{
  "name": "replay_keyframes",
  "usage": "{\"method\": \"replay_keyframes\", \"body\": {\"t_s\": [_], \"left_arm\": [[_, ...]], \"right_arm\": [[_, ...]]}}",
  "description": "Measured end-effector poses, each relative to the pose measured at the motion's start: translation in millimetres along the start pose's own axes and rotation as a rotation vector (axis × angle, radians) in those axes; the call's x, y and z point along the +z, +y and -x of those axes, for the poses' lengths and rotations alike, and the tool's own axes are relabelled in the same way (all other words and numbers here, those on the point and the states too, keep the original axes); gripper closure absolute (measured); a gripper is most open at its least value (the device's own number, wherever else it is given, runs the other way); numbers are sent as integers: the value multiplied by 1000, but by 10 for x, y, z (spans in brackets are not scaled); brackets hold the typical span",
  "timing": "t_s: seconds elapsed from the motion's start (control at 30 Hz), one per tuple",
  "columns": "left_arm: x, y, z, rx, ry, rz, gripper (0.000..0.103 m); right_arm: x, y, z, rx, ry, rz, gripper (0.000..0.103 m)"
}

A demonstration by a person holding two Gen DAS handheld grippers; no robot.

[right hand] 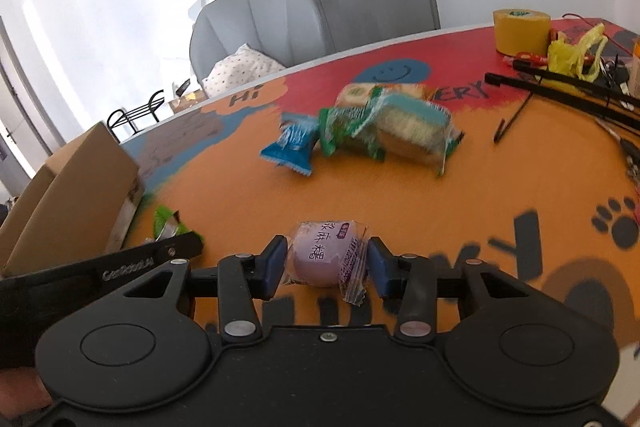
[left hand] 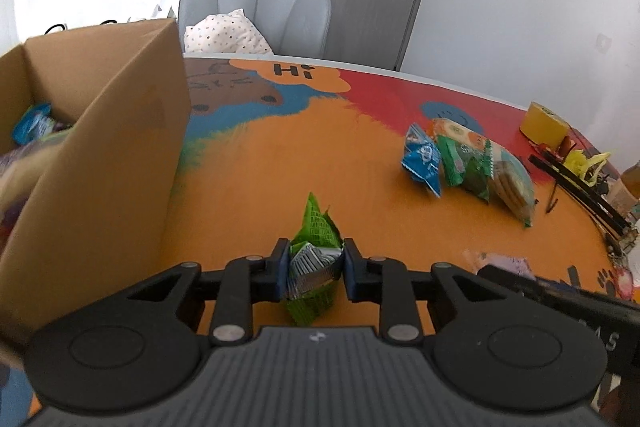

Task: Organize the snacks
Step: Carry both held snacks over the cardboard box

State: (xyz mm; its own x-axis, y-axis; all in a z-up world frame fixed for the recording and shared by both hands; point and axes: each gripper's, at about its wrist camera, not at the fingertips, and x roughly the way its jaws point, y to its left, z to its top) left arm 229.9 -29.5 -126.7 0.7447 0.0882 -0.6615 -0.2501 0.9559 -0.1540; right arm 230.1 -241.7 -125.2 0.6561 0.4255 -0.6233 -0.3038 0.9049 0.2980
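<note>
the left tool (left hand: 315,269) is clenched on a green packet (left hand: 314,259), its blue pads pressed against the crumpled wrapper, which sticks up past the fingertips. the packet hangs just above the orange counter (left hand: 256,179), close beside the wall of the cardboard box (left hand: 100,155). inside the box, at its far left, a blue wrapper shows among other snacks too blurred to name.

the right tool (right hand: 327,261) grips a purple snack (right hand: 320,255), a round pale cake in a clear wrapper with purple print, pinched between both pads above the counter. the left tool's black finger and the green packet show at the left edge of the right view, near the box.

farther out on the counter lies a small heap, touching one another: a blue packet (left hand: 422,159), a green one (left hand: 466,163) and a long biscuit pack (left hand: 508,179). beyond them sit a yellow tape roll (left hand: 544,123) and a clutter of black rods and a yellow bag.
</note>
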Motion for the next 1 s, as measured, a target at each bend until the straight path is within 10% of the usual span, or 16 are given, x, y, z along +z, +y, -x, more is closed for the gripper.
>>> {"method": "replay_keyframes", "body": {"t_s": [1.0], "left_arm": [[-369, 113, 1137, -92, -105, -6, 78]], "right_arm": [[-346, 244, 1060, -42, -116, 12, 62]]}}
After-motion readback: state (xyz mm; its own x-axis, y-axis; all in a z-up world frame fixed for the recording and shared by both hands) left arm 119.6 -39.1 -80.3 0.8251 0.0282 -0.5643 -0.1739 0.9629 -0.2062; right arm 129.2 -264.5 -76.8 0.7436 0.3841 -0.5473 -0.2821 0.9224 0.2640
